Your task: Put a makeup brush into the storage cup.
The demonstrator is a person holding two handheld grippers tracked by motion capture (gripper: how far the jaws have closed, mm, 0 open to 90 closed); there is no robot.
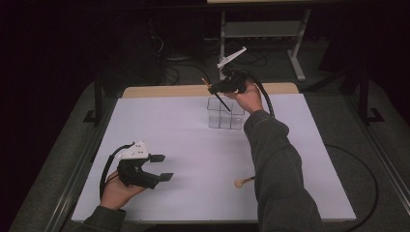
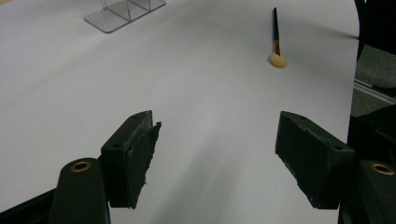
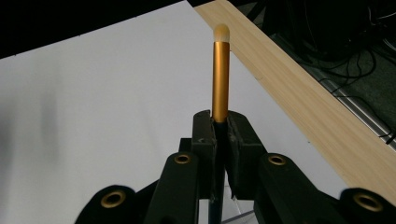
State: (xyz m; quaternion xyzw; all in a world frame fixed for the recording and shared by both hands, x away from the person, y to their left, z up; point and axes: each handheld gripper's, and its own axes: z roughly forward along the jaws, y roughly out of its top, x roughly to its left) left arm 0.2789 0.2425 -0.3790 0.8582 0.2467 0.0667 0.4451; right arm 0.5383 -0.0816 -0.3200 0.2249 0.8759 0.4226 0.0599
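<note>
1. Toward the top centre of the high view, a clear divided organizer stands on the white table; I cannot tell what its compartments hold.
2. My right gripper, above it, is clamped on a makeup brush: gold ferrule, pale tip, dark handle slanting down to the organizer.
3. My left gripper, lower left, is spread wide and holds nothing.
4. Another brush lies lower right of centre.

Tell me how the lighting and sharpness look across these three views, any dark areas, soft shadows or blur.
High view: white table evenly lit, surroundings nearly black, image soft. Left gripper view: left gripper open, jaws sharp, faint soft shadow between them, far brush slightly soft. Right gripper view: right gripper shut on the gold brush, which is crisp with a soft sheen; dark upper-left corner.
</note>
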